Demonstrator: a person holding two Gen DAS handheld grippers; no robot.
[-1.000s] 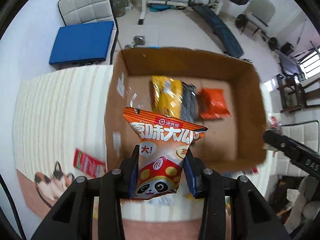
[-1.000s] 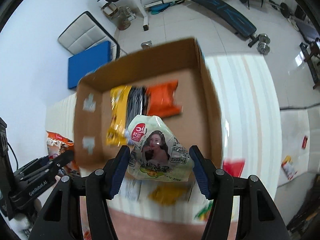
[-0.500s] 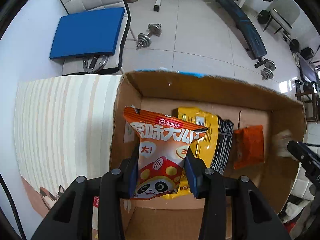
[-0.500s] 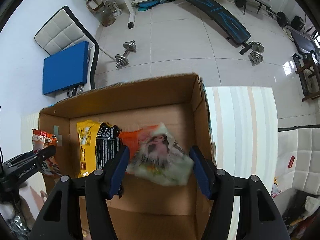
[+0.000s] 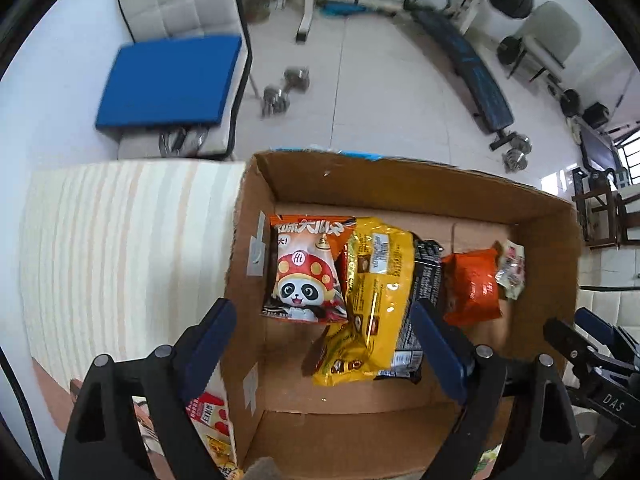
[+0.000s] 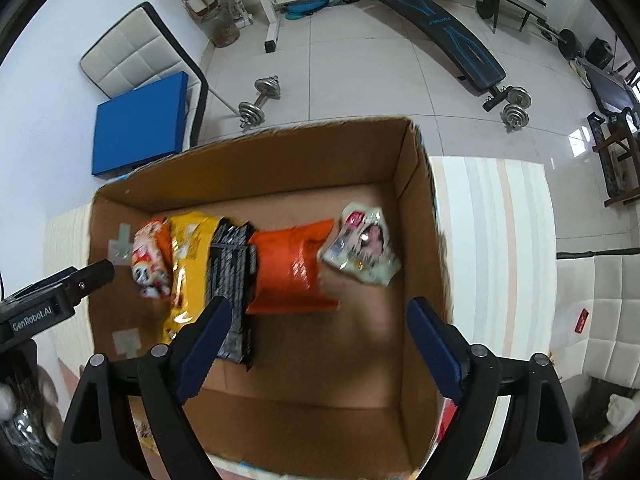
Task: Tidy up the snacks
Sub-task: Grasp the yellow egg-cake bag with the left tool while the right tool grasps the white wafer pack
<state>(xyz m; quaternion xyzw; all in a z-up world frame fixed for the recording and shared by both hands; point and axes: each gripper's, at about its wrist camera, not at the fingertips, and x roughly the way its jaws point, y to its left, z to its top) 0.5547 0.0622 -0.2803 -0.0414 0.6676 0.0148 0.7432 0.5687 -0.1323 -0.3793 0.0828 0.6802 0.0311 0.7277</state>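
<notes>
An open cardboard box [image 5: 400,184] [image 6: 256,172] holds a row of snacks. The orange panda packet [image 5: 306,270] [image 6: 150,258] lies at its left end beside a yellow packet [image 5: 374,288] [image 6: 188,256], a black packet [image 5: 426,276] [image 6: 232,264] and an orange packet [image 5: 472,284] [image 6: 292,268]. The pale green packet [image 6: 360,248] [image 5: 510,268] lies at the right end. My left gripper [image 5: 322,344] is open and empty above the box's left part. My right gripper [image 6: 316,340] is open and empty above the box's right part.
The box stands on a striped table [image 5: 120,248] [image 6: 500,240]. More snack packets [image 5: 210,420] lie on the table near the box's front left corner. Beyond the table are a chair with a blue cushion [image 5: 168,80], dumbbells [image 6: 260,98] and a weight bench [image 6: 444,24].
Both grippers moved over the box, opened and let go. The panda packet now lies at the box's left end and the pale green packet at its right end.
</notes>
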